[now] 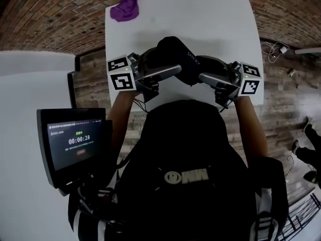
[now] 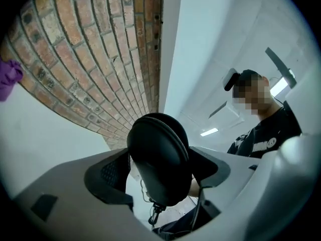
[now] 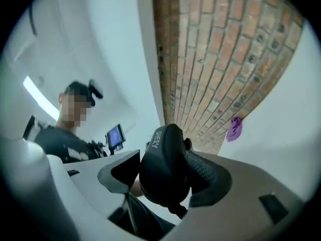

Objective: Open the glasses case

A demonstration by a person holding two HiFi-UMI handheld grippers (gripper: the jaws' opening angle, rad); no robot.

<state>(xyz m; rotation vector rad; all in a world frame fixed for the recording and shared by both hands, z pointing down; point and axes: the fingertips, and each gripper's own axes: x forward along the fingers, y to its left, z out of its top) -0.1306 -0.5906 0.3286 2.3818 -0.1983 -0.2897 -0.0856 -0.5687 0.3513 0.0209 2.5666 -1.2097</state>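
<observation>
Both left hand-held gripper [image 2: 159,172] and right hand-held gripper [image 3: 168,177] wide-jawed on glasses case [image 1: 173,51]

Glasses case [image 1: 170,51]: black, matt shell with a fine grain, like cloth over hard plastic. Raised seam round the edge, pale print on one side.
Left gripper [image 2: 159,169], right gripper [image 3: 165,172]: smooth grey plastic, slight sheen. Pads [image 3: 206,170] dark, dimpled, rubber-like.
Table [image 1: 210,19]: white, smooth, matt.
Upper left: purple cloth [image 1: 125,8], soft, crumpled.
Brick wall [image 2: 90,59]: rough, pitted.
Floor [image 1: 281,99]: worn wood planks.
</observation>
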